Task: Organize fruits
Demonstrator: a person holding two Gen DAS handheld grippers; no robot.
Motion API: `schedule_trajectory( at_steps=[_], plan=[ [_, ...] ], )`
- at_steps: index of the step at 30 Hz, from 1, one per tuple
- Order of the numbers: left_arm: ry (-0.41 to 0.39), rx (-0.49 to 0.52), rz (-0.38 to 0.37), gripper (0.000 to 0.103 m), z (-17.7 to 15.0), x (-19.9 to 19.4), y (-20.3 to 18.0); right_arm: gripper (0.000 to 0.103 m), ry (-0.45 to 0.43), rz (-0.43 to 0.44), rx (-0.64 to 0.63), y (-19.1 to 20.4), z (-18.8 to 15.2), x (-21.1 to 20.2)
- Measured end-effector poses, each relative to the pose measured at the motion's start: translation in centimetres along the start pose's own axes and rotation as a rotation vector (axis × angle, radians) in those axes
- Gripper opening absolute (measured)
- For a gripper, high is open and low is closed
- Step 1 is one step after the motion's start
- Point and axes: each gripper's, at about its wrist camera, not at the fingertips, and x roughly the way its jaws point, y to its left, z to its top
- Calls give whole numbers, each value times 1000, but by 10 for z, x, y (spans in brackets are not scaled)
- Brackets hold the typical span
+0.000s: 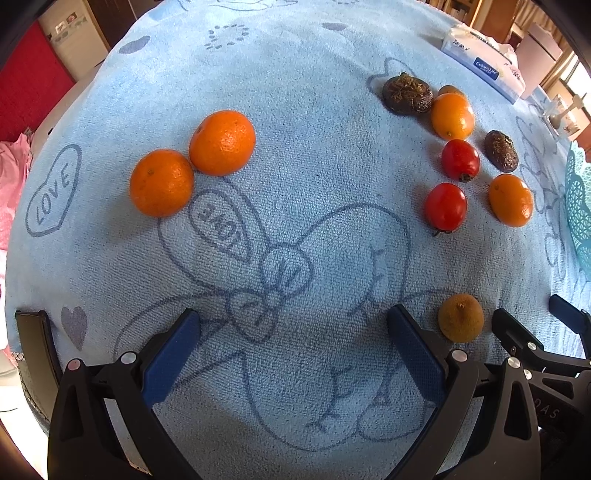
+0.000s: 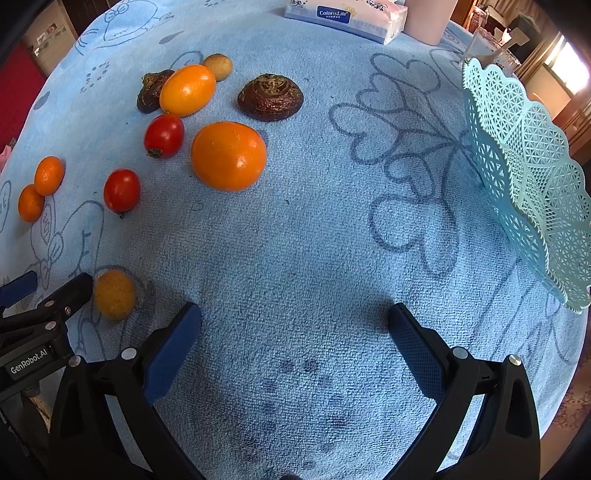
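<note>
Fruits lie on a blue towel. Two mandarins (image 1: 192, 162) sit touching at the left in the left wrist view. A cluster at the right holds two cherry tomatoes (image 1: 446, 206), orange kumquats (image 1: 452, 115) and dark water chestnuts (image 1: 407, 93). A brown longan (image 1: 460, 322) lies between the two grippers. My left gripper (image 1: 291, 332) is open and empty above the towel. My right gripper (image 2: 293, 328) is open and empty; the big kumquat (image 2: 229, 156) lies ahead of it to the left. A turquoise lattice basket (image 2: 532, 177) stands at the right.
A tissue pack (image 2: 347, 14) lies at the far edge of the table, beside a pink container (image 2: 424, 18). A glass item (image 2: 484, 44) stands behind the basket. The towel (image 2: 295, 240) carries printed cartoon drawings. A red wall and pink cloth (image 1: 11, 177) are at the left.
</note>
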Motion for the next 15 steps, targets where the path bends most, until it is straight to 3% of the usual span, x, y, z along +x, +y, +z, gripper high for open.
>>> schedule_trajectory(
  at_steps=[8,15],
  plan=[
    [14,54,-37,98,8,-5,6,101,27,11,-7,-5,4,4],
    [-13,12,-30,87,34,-24,40,101,43,11,5,-8,5,-4]
  ],
)
